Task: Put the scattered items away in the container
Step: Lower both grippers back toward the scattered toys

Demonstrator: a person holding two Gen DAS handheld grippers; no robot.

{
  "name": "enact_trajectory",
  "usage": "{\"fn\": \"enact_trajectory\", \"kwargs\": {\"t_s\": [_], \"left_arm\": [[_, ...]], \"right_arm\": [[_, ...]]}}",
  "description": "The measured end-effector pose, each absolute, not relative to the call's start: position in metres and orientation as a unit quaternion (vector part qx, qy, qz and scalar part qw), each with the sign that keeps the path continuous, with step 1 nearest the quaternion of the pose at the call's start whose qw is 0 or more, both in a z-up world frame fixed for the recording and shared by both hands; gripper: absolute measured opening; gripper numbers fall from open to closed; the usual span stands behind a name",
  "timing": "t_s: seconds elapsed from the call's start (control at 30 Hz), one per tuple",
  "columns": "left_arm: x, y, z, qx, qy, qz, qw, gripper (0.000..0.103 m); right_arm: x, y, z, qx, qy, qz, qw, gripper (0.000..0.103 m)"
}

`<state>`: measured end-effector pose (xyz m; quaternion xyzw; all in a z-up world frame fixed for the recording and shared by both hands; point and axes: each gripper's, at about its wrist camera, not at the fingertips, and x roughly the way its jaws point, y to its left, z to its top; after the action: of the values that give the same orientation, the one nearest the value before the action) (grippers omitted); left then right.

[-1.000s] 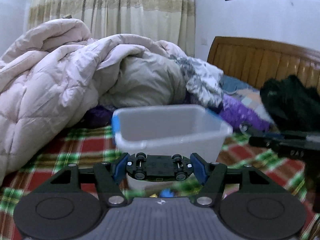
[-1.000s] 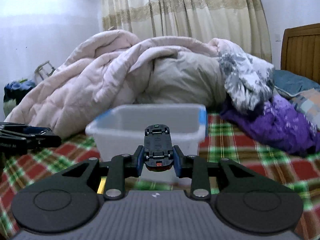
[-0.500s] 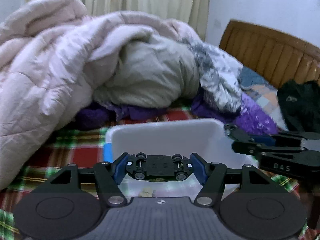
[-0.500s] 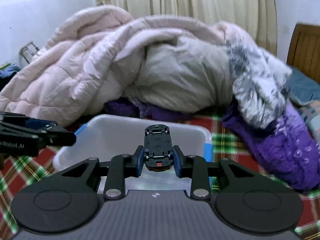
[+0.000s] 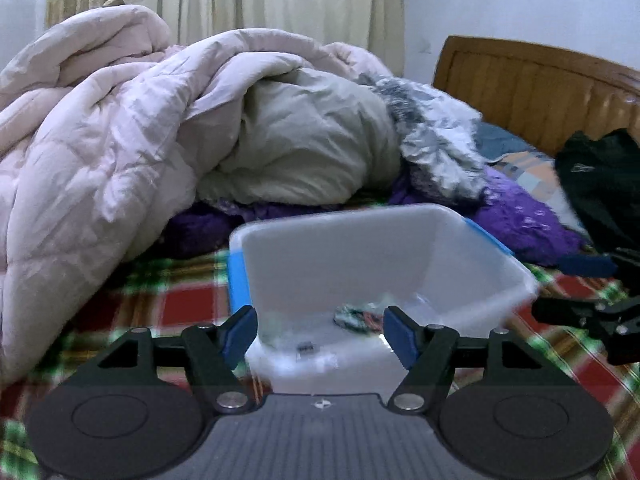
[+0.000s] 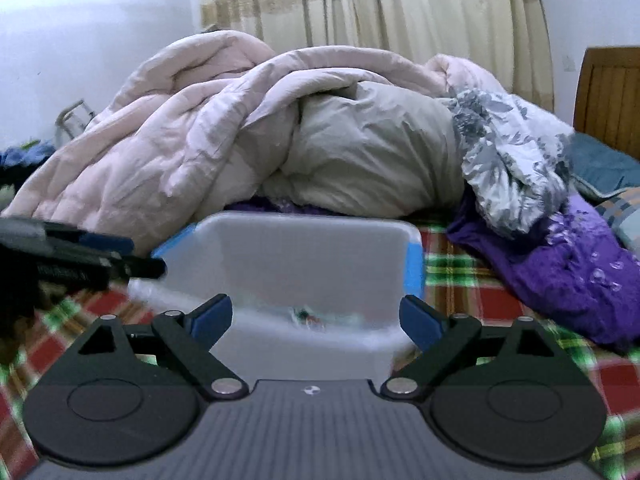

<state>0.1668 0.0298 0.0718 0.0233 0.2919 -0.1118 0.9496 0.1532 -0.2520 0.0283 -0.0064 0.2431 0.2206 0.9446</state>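
Note:
A translucent white plastic bin with blue handles stands on the plaid bed; it also shows in the right wrist view. My left gripper is open and empty at the bin's near rim. My right gripper is open and empty at the bin's other near side. Small blurred items lie on the bin's bottom; the right wrist view shows a blurred item there too. Each gripper shows in the other's view, the right one at the right edge, the left one at the left.
A heaped pink and beige duvet fills the space behind the bin. Purple cloth and a grey floral cloth lie to the right. A black garment and the wooden headboard are at far right.
Both grippers have opened and the two toy cars that they held are gone from the jaws. The views are blurred by motion, and the bin's inside now shows.

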Motion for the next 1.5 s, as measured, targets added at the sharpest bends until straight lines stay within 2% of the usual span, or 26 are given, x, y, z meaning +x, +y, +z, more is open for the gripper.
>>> {"fn": "enact_trajectory", "kwargs": {"t_s": [0.2, 0.33, 0.47, 1.2, 1.3, 1.37, 1.47, 1.5], "left_arm": [[0.097, 0.041, 0.024, 0.011, 0.298, -0.116, 0.947, 0.077], [0.074, 0.029, -0.019, 0.051, 0.330, -0.123, 0.935, 0.077], [0.066, 0.015, -0.045, 0.104, 0.340, -0.126, 0.926, 0.077], [0.089, 0.011, -0.069, 0.092, 0.321, -0.119, 0.935, 0.077], [0.086, 0.010, -0.069, 0.096, 0.319, -0.124, 0.935, 0.077], [0.084, 0.010, -0.069, 0.102, 0.318, -0.127, 0.934, 0.077], [0.082, 0.012, -0.069, 0.102, 0.317, -0.132, 0.934, 0.077], [0.081, 0.013, -0.069, 0.100, 0.317, -0.133, 0.934, 0.077]], "right_arm": [[0.112, -0.260, -0.029, -0.017, 0.295, 0.213, 0.931, 0.092], [0.101, -0.252, -0.060, -0.014, 0.325, 0.214, 0.921, 0.090], [0.101, -0.243, -0.066, -0.044, 0.320, 0.216, 0.921, 0.089], [0.120, -0.224, -0.095, -0.003, 0.324, 0.226, 0.919, 0.086], [0.120, -0.213, -0.096, -0.019, 0.328, 0.242, 0.913, 0.076], [0.119, -0.212, -0.096, -0.021, 0.328, 0.256, 0.909, 0.063], [0.119, -0.220, -0.094, -0.012, 0.334, 0.273, 0.902, 0.053], [0.119, -0.224, -0.094, -0.006, 0.337, 0.272, 0.901, 0.053]]}}
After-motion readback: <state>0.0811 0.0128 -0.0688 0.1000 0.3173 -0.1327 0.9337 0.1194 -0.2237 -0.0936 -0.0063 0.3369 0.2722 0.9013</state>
